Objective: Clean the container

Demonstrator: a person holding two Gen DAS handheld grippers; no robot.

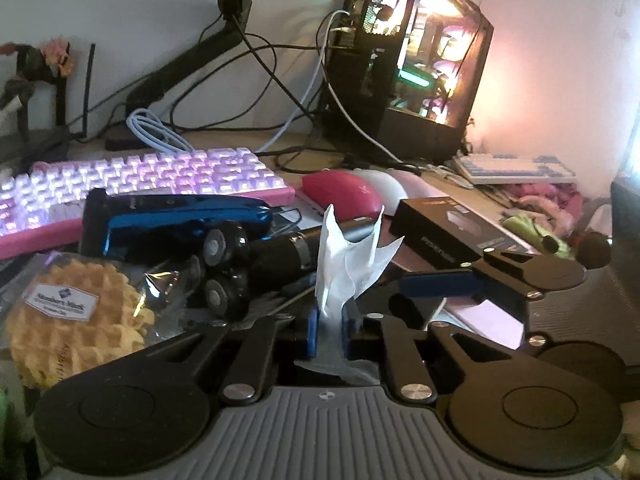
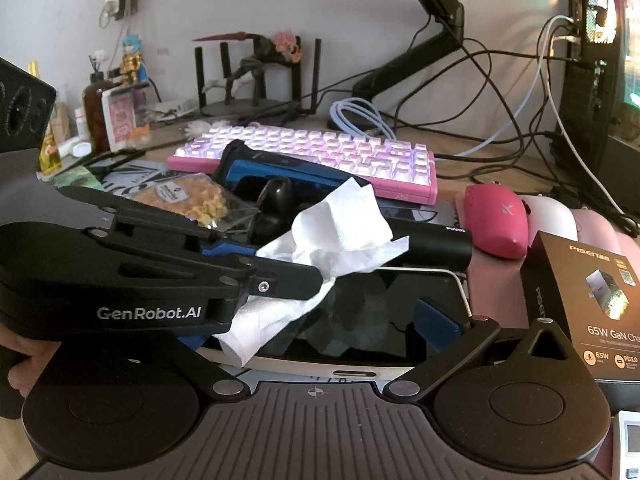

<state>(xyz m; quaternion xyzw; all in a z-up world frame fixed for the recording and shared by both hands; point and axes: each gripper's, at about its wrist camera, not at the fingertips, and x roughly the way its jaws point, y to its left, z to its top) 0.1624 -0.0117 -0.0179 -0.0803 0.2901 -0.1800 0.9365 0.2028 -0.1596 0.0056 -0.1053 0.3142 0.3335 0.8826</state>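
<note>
My left gripper (image 1: pixel 332 320) is shut on a crumpled white tissue (image 1: pixel 344 256) that stands up from between its blue pads. In the right wrist view the left gripper (image 2: pixel 288 276) comes in from the left, and the tissue (image 2: pixel 340 224) hangs over the dark screen of a white-rimmed phone (image 2: pixel 360 320). The phone lies between the fingers of my right gripper (image 2: pixel 316 328). Its right blue pad (image 2: pixel 436 320) is against the phone's edge, while the left pad is mostly hidden behind the left gripper and the tissue. A hand shows at the left edge.
Behind the phone lie a black shaver (image 2: pixel 432 242), a blue-and-black device (image 2: pixel 276 172), a wrapped waffle (image 1: pixel 76 316) and a pink keyboard (image 2: pixel 320 152). On the right are a pink mouse (image 2: pixel 496 224), white mice and a black charger box (image 2: pixel 592 308). A lit PC tower (image 1: pixel 416 60) and cables stand at the back.
</note>
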